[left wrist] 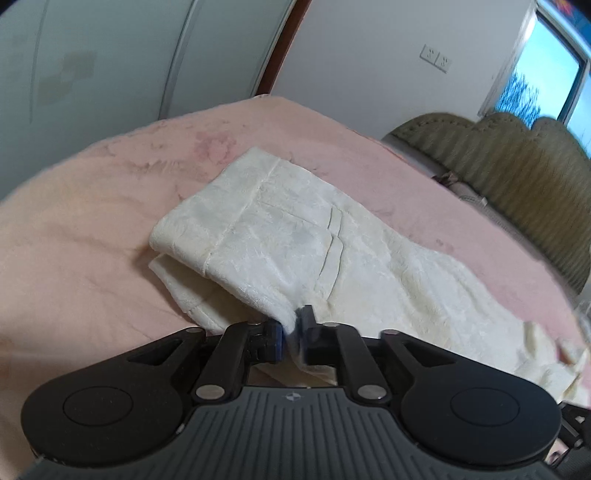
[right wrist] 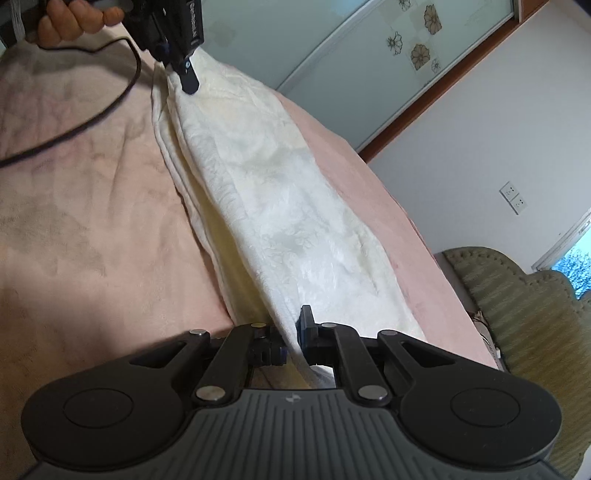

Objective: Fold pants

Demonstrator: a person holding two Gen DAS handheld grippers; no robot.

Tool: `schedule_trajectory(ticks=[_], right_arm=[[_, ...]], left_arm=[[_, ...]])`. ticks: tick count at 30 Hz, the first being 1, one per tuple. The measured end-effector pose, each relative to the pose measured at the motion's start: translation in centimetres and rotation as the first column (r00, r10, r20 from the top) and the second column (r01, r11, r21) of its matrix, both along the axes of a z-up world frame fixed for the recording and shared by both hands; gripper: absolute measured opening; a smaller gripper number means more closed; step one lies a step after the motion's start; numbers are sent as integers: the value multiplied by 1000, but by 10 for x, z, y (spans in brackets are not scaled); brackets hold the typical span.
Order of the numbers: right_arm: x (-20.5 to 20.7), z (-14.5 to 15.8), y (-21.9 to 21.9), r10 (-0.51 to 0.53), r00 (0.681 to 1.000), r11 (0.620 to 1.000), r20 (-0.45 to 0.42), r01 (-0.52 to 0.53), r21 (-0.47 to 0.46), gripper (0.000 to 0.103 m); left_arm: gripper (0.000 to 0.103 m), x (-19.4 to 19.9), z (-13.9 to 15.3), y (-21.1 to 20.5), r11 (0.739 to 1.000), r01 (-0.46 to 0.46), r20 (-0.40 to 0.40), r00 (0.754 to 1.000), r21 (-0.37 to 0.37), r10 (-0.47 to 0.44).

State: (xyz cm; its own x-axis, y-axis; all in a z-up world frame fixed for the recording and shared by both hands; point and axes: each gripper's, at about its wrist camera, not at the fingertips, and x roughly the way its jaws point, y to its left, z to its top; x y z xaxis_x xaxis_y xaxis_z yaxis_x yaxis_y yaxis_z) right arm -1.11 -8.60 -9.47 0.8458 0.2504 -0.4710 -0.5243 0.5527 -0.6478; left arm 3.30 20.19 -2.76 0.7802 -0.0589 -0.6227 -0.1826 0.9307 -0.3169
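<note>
Cream pants (left wrist: pixel 295 240) | pink blanket (left wrist: pixel 92 221) | both grippers' jaws clamp fabric

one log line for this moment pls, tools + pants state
left tool: shut on pants | right tool: shut on pants, other end | pants: cream, stretched lengthwise over pink blanket | fold: not finished

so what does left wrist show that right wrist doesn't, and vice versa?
Left wrist only: the waistband end of the pants with seam and pleat lines, folded over on itself, and the left gripper seen close up, shut on fabric.

Right wrist only: the hand holding the left gripper, a black cable, the floral glass door.

Both: cream pants, pink blanket, green headboard, wall socket. The right gripper is also shut on the pants.
</note>
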Motion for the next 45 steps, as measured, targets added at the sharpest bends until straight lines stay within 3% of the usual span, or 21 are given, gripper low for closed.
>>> schedule_trajectory(ticks=[1, 3, 8, 11, 13, 15, 18, 20, 23, 26, 28, 30, 31, 32, 35, 36, 37, 42, 45], right_arm=[[-1, -1, -1, -8, 1000, 1000, 1, 8, 8, 6], [-3, -3, -1, -9, 1000, 1000, 22, 9, -5, 7], [-18, -10, -1, -6, 996, 996, 87, 14, -90, 11], [-29, 1, -19, -10, 999, 999, 33, 11, -45, 16], [-35, 16, -42, -2, 999, 999, -46, 4, 34, 16], [-35, 34, -74, -22, 990, 987, -141, 44, 152, 16], [-29, 52, -134, -174, 967, 928, -184, 224, 297, 16], [-22, 58, -180, -337, 921, 846, -195, 387, 368, 16], [-16, 57, -248, -529, 809, 660, -257, 582, 476, 16], [-5, 39, -302, -629, 677, 520, -383, 732, 441, 16], [-1, 23, -321, -676, 607, 491, -418, 794, 360, 16], [-9, 17, -336, -696, 605, 481, -386, 793, 375, 32], [-11, 17, -344, -733, 569, 444, -374, 816, 370, 58], [-8, 15, -348, -781, 527, 420, -336, 841, 342, 74], [-3, 18, -363, -847, 460, 386, -266, 877, 287, 75], [-3, 23, -360, -852, 463, 390, -244, 873, 295, 72], [-4, 30, -357, -842, 486, 404, -233, 855, 324, 67], [42, 62, -346, -699, 633, 416, -331, 738, 532, 67], [83, 68, -328, -657, 671, 435, -344, 710, 554, 67]], left_arm=[[30, -1, 3, -1, 1000, -5, -4, 1000, 17, 6], [35, -5, 9, -3, 998, -31, -14, 999, 47, 31], [38, -23, 28, -7, 980, -137, 25, 991, 147, 135], [38, -33, 45, -17, 959, -200, 84, 979, 201, 187], [39, -35, 58, -30, 957, -192, 134, 977, 217, 166], [46, -31, 66, -50, 969, -123, 164, 983, 214, 88], [54, -13, 67, -94, 976, 56, 170, 981, 209, -93], [54, 0, 62, -131, 959, 181, 146, 965, 219, -216], [55, 15, 48, -187, 904, 362, 122, 910, 228, -396], [55, 24, 30, -238, 832, 491, 76, 848, 260, -524], [55, 25, 20, -266, 783, 557, 48, 806, 278, -590], [55, 21, 10, -285, 739, 601, 50, 765, 304, -642], [55, 18, 5, -292, 719, 613, 52, 748, 327, -661], [55, 15, 1, -298, 703, 619, 57, 735, 349, -676], [56, 9, -13, -309, 669, 622, 71, 709, 407, -702], [56, 7, -16, -310, 664, 624, 75, 703, 412, -707], [59, 7, -19, -310, 662, 626, 81, 698, 412, -711], [65, 14, -27, -312, 674, 638, 71, 705, 372, -706], [74, 27, -29, -304, 705, 649, 57, 723, 286, -689]])
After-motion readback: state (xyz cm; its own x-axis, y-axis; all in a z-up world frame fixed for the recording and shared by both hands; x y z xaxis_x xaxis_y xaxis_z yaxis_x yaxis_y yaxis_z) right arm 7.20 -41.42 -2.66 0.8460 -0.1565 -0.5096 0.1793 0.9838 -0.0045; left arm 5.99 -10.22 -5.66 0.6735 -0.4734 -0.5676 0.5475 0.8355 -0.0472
